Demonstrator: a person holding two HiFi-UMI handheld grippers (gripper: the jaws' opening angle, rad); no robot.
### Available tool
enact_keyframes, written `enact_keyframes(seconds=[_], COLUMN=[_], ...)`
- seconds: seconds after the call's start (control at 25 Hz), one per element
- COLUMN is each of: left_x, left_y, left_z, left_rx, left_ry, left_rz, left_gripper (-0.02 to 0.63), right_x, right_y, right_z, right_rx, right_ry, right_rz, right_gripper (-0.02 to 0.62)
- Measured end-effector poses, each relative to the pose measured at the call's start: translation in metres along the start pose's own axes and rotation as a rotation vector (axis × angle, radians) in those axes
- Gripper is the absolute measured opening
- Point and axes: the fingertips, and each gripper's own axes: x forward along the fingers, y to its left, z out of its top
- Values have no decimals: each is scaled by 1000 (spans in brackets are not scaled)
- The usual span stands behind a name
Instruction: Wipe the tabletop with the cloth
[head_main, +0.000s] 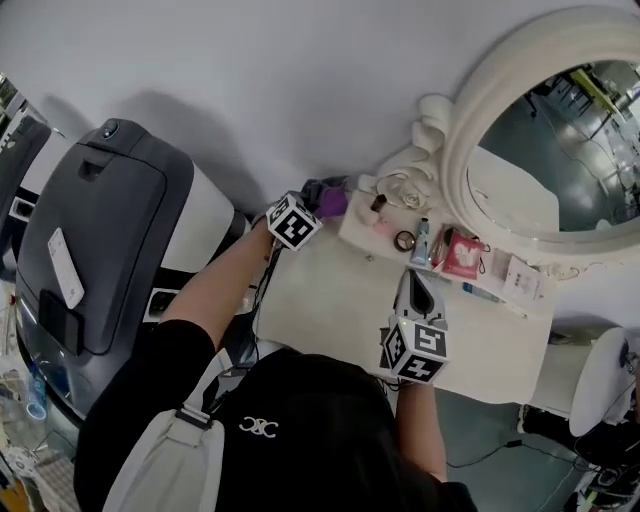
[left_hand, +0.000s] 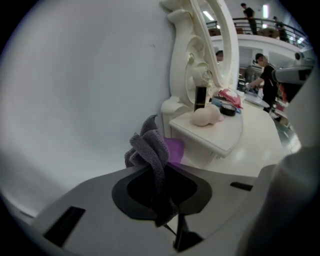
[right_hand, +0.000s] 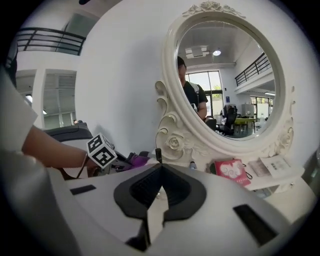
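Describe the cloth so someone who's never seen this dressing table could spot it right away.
Find the big oval mirror in its white carved frame, then the small raised shelf at its foot. Just beyond that shelf's left end is the cloth, pinched in the left hand-held gripper. It is the only crumpled grey-purple fabric; its neighbours are small cosmetics.

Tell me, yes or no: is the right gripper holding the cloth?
No: the right gripper has its fingers shut on nothing, while the left gripper pinches the cloth.
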Motion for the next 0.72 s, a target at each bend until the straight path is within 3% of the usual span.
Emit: enact_keyframes(seconds=[0.12, 0.24, 0.48, 0.72], left_x=[24, 43, 76, 82], left_y=[-1, 3, 19, 21], left_z=[4, 11, 11, 9], left_rx=[145, 219, 182, 140], left_ry=[16, 24, 66, 13], left_rz=[-53, -73, -120, -192], left_gripper=[55, 55, 55, 55], right_x=[-8, -15, -35, -40], right_y=[-5, -2, -4, -11], right_z=[-16, -24, -34, -38], right_rx=[22, 21, -4, -5], right_ry=[34, 52, 78, 97], right_rz=[-69, -112, -196, -240], right_gripper=[3, 3, 3, 3])
